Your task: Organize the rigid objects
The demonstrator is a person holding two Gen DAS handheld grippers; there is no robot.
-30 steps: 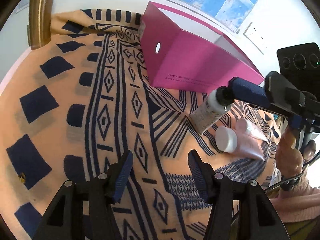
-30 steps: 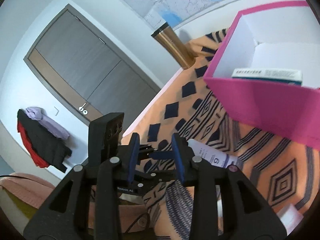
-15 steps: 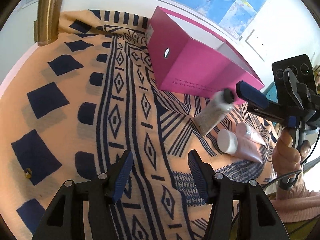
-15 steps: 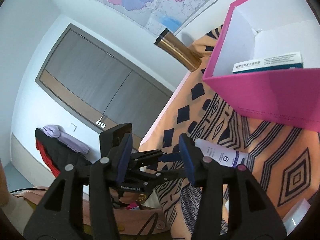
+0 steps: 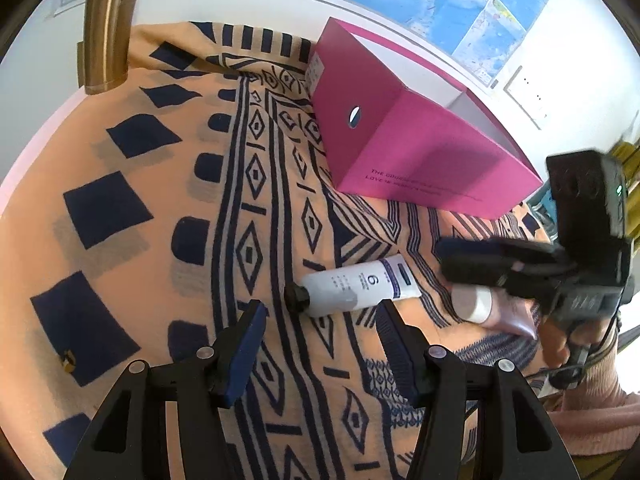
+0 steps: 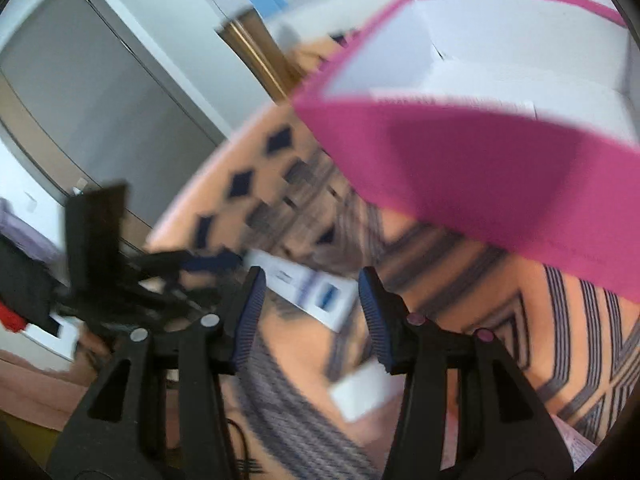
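**White tube loose on the cloth, both grippers empty**

The white plastic squeeze tube with a black cap lies flat on the orange cloth with a navy geometric print, cap toward 9 o'clock in the left wrist view. It sits just ahead of the left gripper, at about 12 o'clock from its tips. The open magenta cardboard box stands at 1 o'clock, well apart.

Left gripper: jaws closing slightly, nothing between the pads, tube untouched. Right gripper: released, jaws apart and empty; this view is blurred. From the left wrist it hangs at 3 o'clock above a pink tube with a white cap.

Handling, judged: the white tube looks light, with a smooth, slightly slippery skin. Its body is probably soft and will dent under pressure. Best hold is across the mid-body, or nearer the stiffer shoulder by the cap. The crimped flat end is thin and would likely slip.
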